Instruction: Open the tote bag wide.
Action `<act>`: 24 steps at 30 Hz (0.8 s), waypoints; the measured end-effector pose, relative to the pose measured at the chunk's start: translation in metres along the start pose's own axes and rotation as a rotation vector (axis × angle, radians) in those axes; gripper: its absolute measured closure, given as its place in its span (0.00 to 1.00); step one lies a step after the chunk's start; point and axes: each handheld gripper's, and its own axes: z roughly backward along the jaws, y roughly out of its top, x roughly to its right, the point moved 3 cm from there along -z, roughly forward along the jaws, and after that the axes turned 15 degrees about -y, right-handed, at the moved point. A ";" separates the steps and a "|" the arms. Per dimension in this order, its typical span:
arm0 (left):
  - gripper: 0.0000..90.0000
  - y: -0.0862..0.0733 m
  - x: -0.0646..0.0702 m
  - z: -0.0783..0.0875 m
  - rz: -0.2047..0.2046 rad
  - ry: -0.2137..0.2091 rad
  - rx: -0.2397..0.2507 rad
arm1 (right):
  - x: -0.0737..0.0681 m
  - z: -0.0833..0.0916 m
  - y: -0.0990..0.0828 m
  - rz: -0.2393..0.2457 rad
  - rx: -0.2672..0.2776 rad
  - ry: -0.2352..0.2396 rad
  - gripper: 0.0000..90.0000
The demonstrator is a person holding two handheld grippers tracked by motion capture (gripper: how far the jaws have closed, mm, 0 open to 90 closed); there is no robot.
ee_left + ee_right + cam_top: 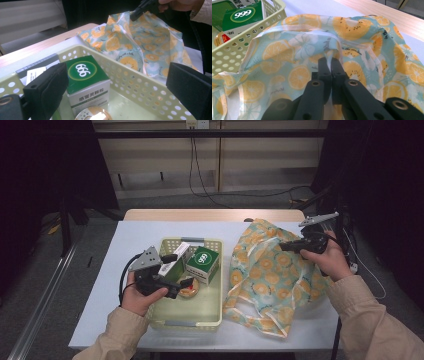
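Your right gripper is clamped on the rim of the orange-print bag, with the jaws pressed together and a fold of the bag's white-edged opening pinched between them; the right gripper view shows this pinch directly above the closed jaw tips. The bag lies on the right half of the white table, just beside the cream perforated basket, with its lifted edge at the far right.

Your left gripper sits over the near left part of the basket, jaws spread wide with nothing between them. In the left gripper view the two black pads stand well apart, one at each side of the frame.

Inside the basket, a green-and-white box stands toward the far right. A second, longer box lies just left of it. A small round tin rests near the left gripper's tips.
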 end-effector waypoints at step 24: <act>0.04 -0.022 -0.007 -0.039 0.063 -0.036 -0.163 | -0.003 -0.005 -0.005 0.000 -0.002 0.008 0.99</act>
